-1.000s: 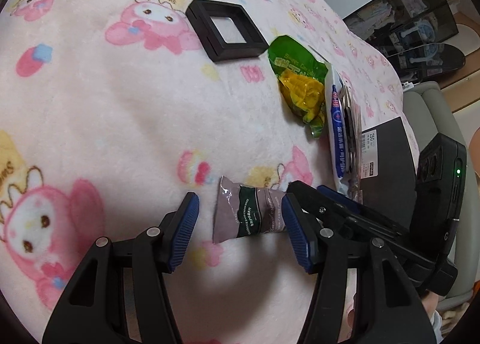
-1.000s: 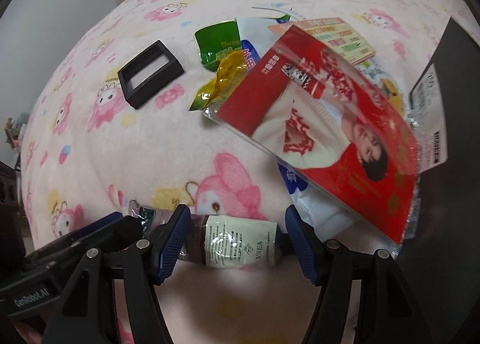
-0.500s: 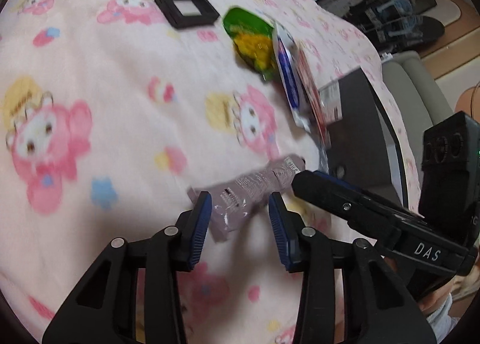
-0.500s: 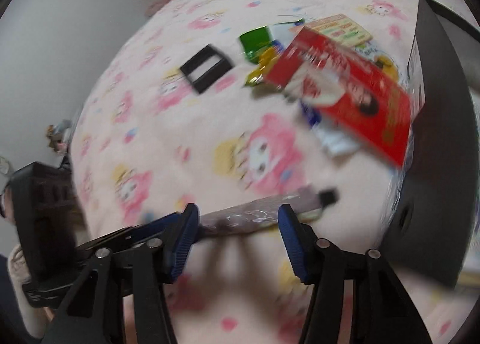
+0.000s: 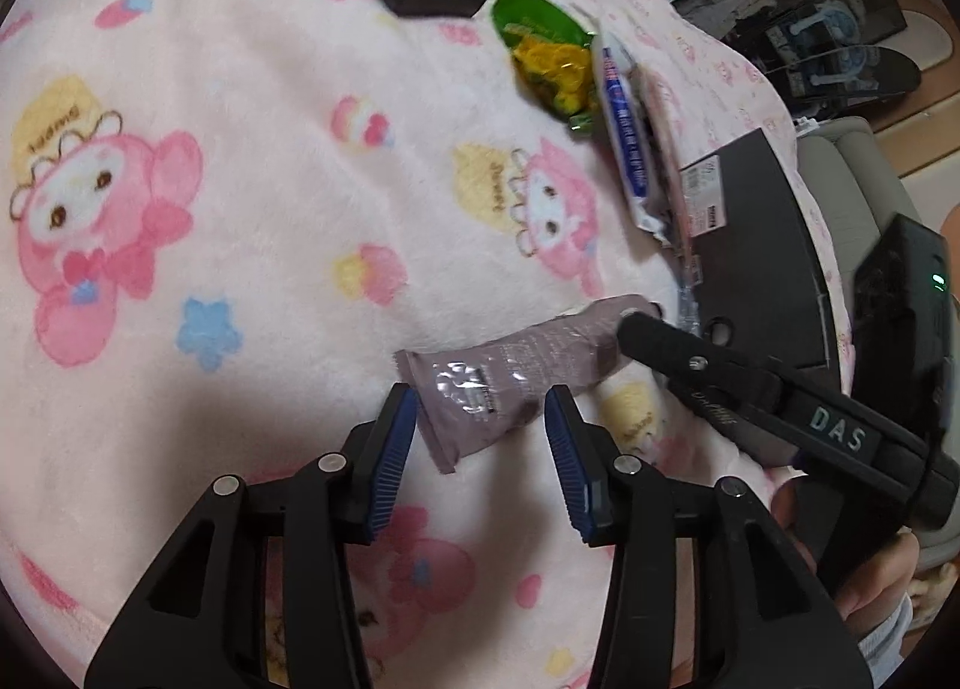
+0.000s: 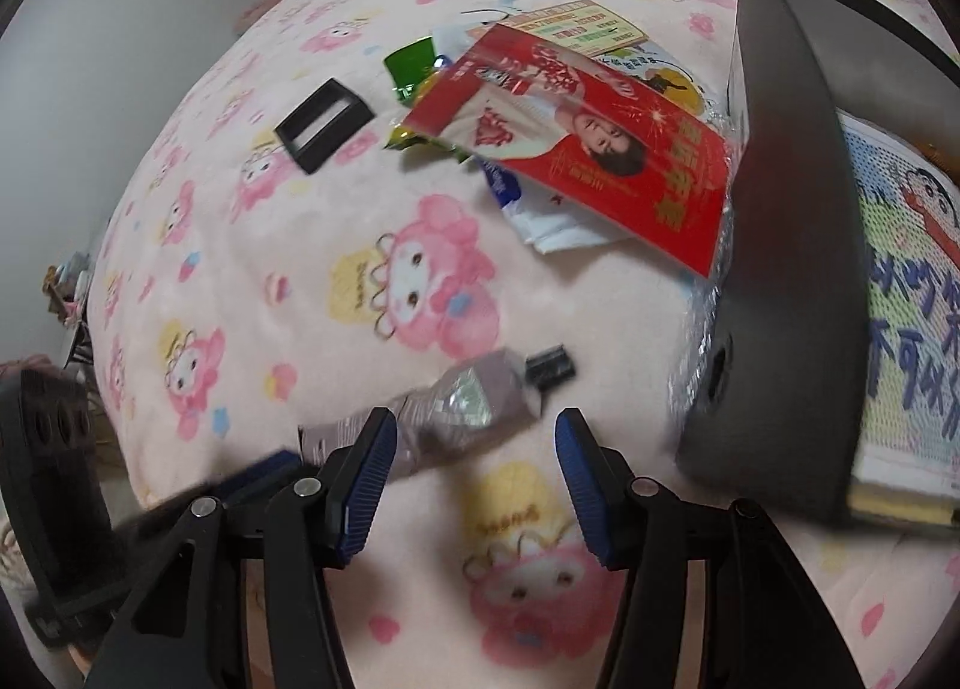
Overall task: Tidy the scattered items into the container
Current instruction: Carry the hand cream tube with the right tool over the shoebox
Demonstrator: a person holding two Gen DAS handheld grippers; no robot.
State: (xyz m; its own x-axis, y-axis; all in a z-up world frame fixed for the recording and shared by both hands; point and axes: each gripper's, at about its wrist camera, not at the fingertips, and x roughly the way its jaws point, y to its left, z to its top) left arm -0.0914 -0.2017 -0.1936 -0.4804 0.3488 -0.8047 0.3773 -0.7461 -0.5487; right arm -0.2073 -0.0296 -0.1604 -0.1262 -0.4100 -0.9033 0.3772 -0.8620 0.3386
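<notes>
Tube (image 5: 510, 383): crinkled mauve foil, black ribbed cap, laid on fleecy pink blanket (image 5: 252, 245) beside the dark rigid container (image 6: 792, 269).
Left tongs (image 5: 480, 443): jaws just reopened, straddling tube's flat tail, pads apart.
Right tongs (image 6: 474, 467): just widened, nothing gripped.

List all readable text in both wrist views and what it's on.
"DAS": on the right gripper arm, seen from the left wrist.
"Sweet": on the yellow hats printed on the pink blanket.
Mauve tube: label print too small to read.
Red packet: yellow characters, blurred.
Blue and white sachet: unreadable.
Black container: white sticker, too small.
Cartoon sheet inside it: large blue handwritten characters, not legible to me.
</notes>
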